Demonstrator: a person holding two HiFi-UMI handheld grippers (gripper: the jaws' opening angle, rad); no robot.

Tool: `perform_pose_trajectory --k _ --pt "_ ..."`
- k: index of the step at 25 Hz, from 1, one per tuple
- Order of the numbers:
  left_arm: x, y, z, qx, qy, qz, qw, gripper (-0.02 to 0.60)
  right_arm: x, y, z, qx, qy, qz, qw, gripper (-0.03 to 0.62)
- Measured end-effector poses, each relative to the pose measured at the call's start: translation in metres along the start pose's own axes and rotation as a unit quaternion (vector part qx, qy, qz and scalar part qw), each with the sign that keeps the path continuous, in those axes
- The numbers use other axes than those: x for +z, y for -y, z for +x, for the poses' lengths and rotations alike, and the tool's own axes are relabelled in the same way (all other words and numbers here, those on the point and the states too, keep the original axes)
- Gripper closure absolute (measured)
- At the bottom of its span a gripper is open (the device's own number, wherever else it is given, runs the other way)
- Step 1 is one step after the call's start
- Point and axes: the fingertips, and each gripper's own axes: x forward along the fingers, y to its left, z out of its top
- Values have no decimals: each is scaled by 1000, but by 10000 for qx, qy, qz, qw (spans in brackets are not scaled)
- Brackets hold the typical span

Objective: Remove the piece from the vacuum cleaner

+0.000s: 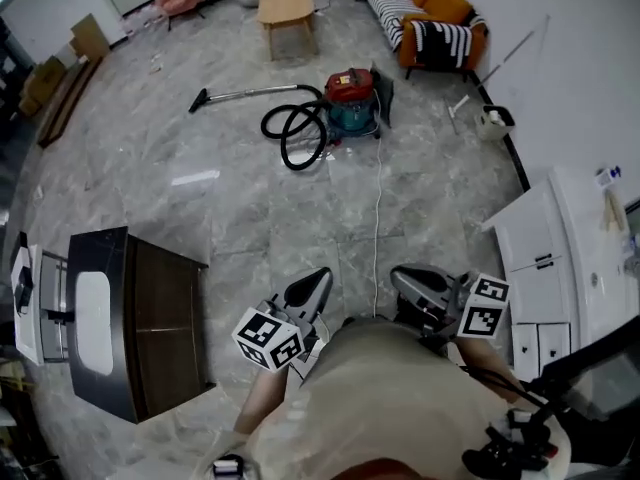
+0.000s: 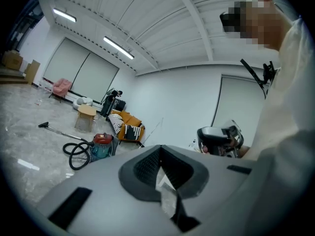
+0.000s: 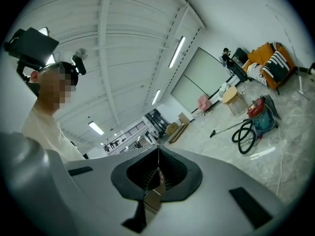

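Bright, even indoor light under a strong fisheye bend.
Ceiling strip lights (image 2: 118,47) cast soft white light. One shows as a pale glare streak on the glossy floor (image 1: 195,179), and the vacuum cleaner (image 1: 350,100) throws only a faint shadow. Both gripper views fall to black at the corners, lines bow near the edges, and the nearest foreground looks soft.

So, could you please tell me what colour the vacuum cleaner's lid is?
Red lid on a teal drum; clearest in the head view.
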Motion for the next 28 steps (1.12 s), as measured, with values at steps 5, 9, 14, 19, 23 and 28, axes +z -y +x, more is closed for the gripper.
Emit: perform_pose_trajectory --k 5,9,14,19,23,28 --pt "4 5 6 187 -15 139 9997 578 7 12 2 314 18 228 9992 591" --pt "8 7 23 474 -5 155 9988 578 17 25 2 840 -186 298 9958 591" --pt "17 17 73 614 -68 352 9975 578 37 51 -18 1266 -356 134 9912 591" --pt "35 32 142 630 62 514 9967 578 65 86 -51 1519 -578 38 9867 591" --pt "34 47 190 674 -21 575 9961 578 65 109 -74 1664 -1036 -86 9806 591" --pt "32 70 226 887 -86 852 9924 578 74 130 -101 1795 -1191 -86 9765 591"
